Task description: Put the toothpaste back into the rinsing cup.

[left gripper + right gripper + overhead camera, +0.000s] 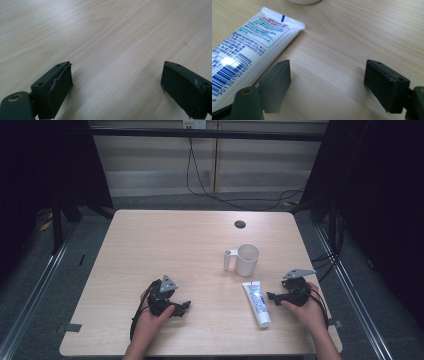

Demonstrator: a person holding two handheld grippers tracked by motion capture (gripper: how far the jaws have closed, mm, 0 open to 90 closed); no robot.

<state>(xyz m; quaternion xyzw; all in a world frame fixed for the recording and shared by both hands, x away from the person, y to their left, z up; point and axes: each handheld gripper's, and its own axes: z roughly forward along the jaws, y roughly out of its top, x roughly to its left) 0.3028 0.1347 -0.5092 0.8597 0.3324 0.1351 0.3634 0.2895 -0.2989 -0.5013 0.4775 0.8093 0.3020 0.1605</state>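
Jaws spread wide and gripping nothing, the right gripper [327, 85] hovers low over the wooden table [150, 245] with its jaws beside the crimped end of a white toothpaste tube [249, 47], one black jaw just at the tube's edge; whether it touches the tube cannot be told from the right gripper view, where the near jaw is blurred and the tube runs off the left and bottom edges of the picture. From the high view the toothpaste tube [257, 303] lies flat on the near right part of the table, its length running from far to near, with the right gripper [274, 296] just to its right and pointing left toward it, held in the person's right hand [307, 307]. A white mug [247, 259] stands upright just beyond the tube's far end, its handle turned to the left; only a sliver of its base is caught at the top of the right gripper view. On the near left, well apart from the tube, the left gripper [116, 82] also has its jaws parted over bare wood, clasping nothing; a torn edge on the pad of one jaw is faintly visible. In the high view the left gripper [183, 307] sits in the person's left hand [152, 317], its jaw tips small and dark, hard to separate.
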